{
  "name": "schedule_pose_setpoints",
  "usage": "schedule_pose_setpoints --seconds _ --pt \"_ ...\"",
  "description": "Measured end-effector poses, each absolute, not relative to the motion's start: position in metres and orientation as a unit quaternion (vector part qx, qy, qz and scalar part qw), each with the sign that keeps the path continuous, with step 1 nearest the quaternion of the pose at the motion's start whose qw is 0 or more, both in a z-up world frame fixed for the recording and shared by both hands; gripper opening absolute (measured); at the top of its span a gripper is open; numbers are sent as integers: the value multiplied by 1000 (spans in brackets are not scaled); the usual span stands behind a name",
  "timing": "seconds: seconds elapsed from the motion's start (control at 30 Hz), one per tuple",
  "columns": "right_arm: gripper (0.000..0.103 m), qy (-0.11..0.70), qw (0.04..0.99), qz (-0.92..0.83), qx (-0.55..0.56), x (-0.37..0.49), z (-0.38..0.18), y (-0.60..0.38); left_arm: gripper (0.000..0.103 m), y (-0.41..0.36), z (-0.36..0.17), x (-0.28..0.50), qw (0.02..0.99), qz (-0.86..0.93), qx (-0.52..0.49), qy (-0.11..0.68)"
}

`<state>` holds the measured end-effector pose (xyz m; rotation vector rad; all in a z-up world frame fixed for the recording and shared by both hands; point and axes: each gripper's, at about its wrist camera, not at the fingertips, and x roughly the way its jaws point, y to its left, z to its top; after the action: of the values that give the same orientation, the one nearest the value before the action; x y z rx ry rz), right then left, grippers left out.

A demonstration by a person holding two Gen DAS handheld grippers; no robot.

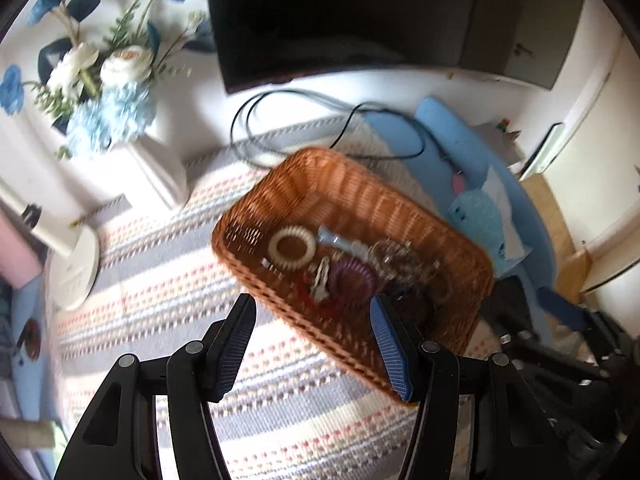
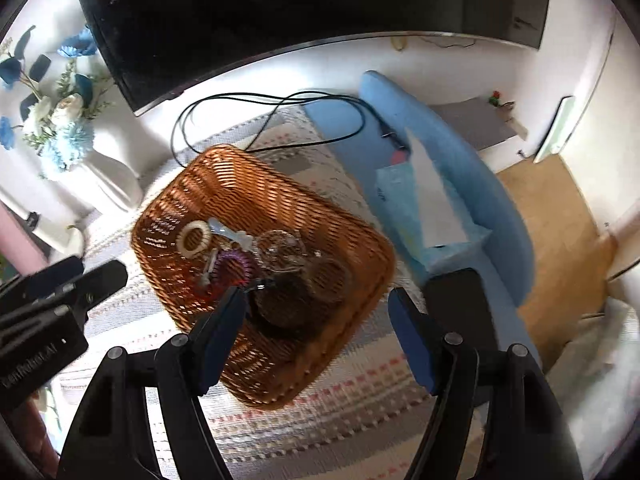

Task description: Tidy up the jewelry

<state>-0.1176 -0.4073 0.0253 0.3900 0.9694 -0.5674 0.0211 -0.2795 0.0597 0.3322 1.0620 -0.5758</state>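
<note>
Left gripper (image 1: 314, 316): jaws apart, nothing between them, tips over the near rim of the brown woven rectangular basket (image 1: 448, 232). The basket sits on a striped woven mat (image 1: 168, 280). Inside the basket: cream spiral hair tie (image 1: 292, 247) toward the left wall; purple spiral hair tie (image 1: 354, 280) just right of it; clear beaded bracelet (image 1: 396, 256) further right. Behind the basket: black cable (image 1: 256, 120). Left of the basket: white vase of blue and white flowers (image 1: 160, 172). Image motion-blurred.
</note>
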Motion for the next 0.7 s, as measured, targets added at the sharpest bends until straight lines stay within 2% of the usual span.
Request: schedule_pose_setpoints --seconds 0.17,0.7 --pt "75 463 827 -273 165 -118 33 -399 61 -280 53 16 799 -275 153 513" --pt "75 463 830 -250 182 -123 35 -390 61 -264 69 15 820 -267 141 486"
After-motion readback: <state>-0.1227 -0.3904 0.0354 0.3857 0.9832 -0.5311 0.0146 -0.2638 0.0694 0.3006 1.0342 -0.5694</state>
